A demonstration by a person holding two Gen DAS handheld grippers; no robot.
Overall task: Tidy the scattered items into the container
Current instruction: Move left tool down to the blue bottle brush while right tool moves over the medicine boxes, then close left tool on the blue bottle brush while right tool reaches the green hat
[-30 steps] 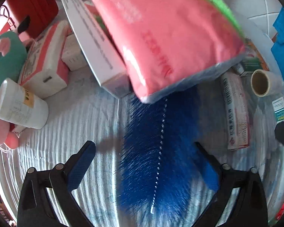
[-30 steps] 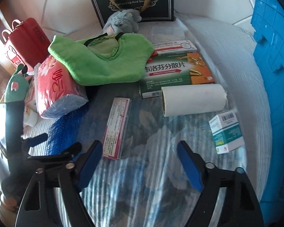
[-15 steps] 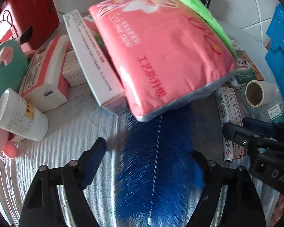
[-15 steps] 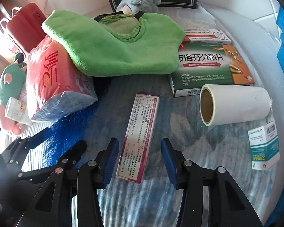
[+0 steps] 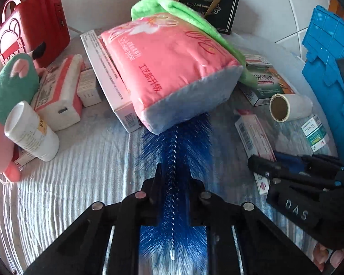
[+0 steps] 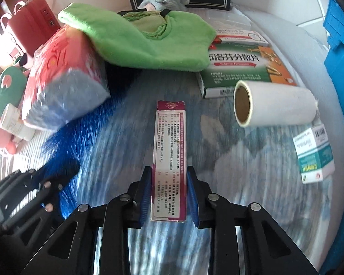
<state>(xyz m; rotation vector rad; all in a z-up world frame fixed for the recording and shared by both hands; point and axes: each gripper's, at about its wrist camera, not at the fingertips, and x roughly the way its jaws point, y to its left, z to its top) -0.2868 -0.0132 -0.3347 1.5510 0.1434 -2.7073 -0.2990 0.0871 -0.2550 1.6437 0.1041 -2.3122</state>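
Observation:
My left gripper (image 5: 174, 178) is shut on a blue bottle brush (image 5: 175, 149) whose far end lies under a pink tissue pack (image 5: 167, 68). My right gripper (image 6: 169, 176) is shut on a long pink-and-white medicine box (image 6: 169, 155), held by its near end. The right gripper also shows in the left wrist view (image 5: 293, 167), closed on that box (image 5: 252, 135). The left gripper shows at the lower left of the right wrist view (image 6: 64, 171). The blue crate (image 5: 328, 68) stands at the right edge.
A green cloth (image 6: 140, 41) drapes over the tissue pack. A white roll (image 6: 275, 103), a green medicine box (image 6: 243, 66) and a small teal box (image 6: 314, 153) lie right. A white bottle (image 5: 29, 133), plush toy (image 5: 6, 91), red case (image 5: 34, 23) and black gift bag (image 5: 195, 6) stand left and behind.
Both grippers went from open to shut: the left closed on the blue brush, the right moved forward over the long box and closed on it.

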